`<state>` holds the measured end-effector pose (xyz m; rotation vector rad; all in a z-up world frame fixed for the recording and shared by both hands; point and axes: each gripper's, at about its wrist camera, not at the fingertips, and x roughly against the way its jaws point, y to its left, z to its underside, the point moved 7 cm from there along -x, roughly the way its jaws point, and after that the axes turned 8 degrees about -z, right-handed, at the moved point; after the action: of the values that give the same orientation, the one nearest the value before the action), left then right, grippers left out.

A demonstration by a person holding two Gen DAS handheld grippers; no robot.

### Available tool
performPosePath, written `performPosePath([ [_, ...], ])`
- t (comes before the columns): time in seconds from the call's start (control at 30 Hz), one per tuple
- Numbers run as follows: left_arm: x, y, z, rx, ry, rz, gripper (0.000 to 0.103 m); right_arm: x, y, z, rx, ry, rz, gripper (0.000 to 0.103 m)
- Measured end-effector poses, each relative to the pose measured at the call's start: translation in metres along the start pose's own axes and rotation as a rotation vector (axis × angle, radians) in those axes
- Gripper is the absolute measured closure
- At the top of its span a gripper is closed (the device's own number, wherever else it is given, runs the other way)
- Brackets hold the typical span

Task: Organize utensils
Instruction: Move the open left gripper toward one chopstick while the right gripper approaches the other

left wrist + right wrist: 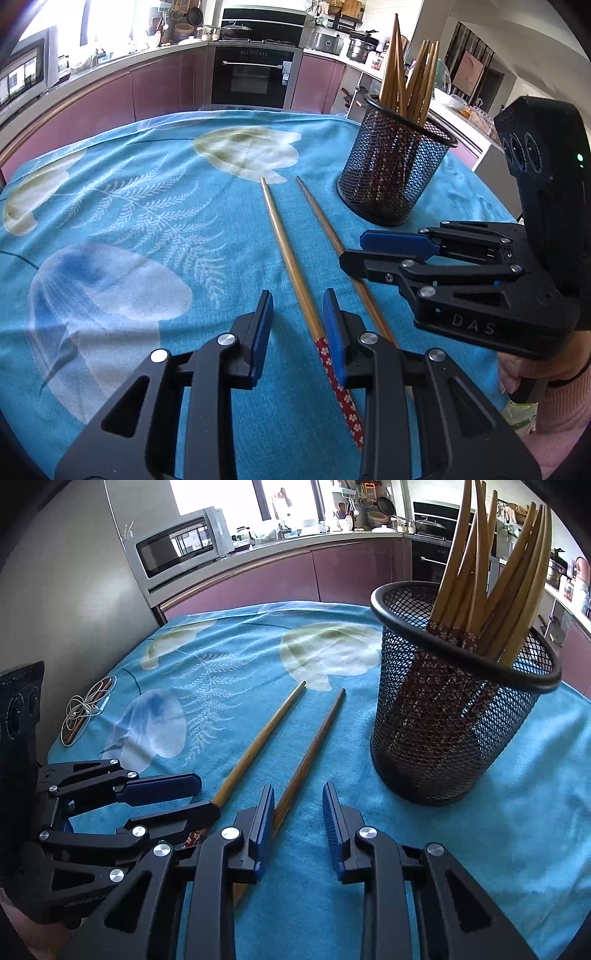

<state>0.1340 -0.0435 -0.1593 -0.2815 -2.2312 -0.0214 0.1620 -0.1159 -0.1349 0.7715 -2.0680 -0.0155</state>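
Two loose chopsticks lie side by side on the blue cloth [147, 221], tips pointing far. The mesh holder [391, 173], already stocked with chopsticks, stands to their right and further back.

Left gripper [297, 328]: fingers spread, pinching nothing. The left chopstick [288, 258] runs between them, hard against the right pad.

Right gripper [298, 812]: fingers apart, nothing held. The right chopstick [314, 746] passes under its left finger, not cleanly into the gap.

Risks, as we judge them:
- Closing the right gripper now could roll the stick aside or trap only cloth, since the stick sits off-centre.
- An off-centre pinch on the left stick could swing its tip into its neighbour.
- The two grippers sit close together near the handle ends, so lifting both at once could make them collide.
- The holder looks light and is crowded; a slanted insertion may tip it.

Room: open cloth to the left and far. A coiled cable [85, 709] lies at the far-left edge. The holder stands near the right edge.
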Motion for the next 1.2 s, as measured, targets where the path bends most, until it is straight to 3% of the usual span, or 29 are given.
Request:
performPosePath([
  [0.47,-0.013,0.000,-0.014,-0.024,0.013,-0.027,0.076,-0.006,-0.007,-0.008,-0.011,-0.007,0.014,0.082],
  [0.73,-0.018,0.002,-0.019,-0.017,0.013,-0.037,0.082,-0.010,-0.010,-0.013,-0.029,-0.021,0.021,0.084],
  [0.9,-0.020,0.003,-0.021,0.000,0.017,-0.038,0.091,-0.009,-0.014,-0.014,-0.057,-0.032,0.008,0.090],
  [1.2,-0.018,0.004,-0.018,0.040,0.017,-0.028,0.095,-0.002,-0.019,-0.011,-0.111,-0.057,-0.031,0.094],
])
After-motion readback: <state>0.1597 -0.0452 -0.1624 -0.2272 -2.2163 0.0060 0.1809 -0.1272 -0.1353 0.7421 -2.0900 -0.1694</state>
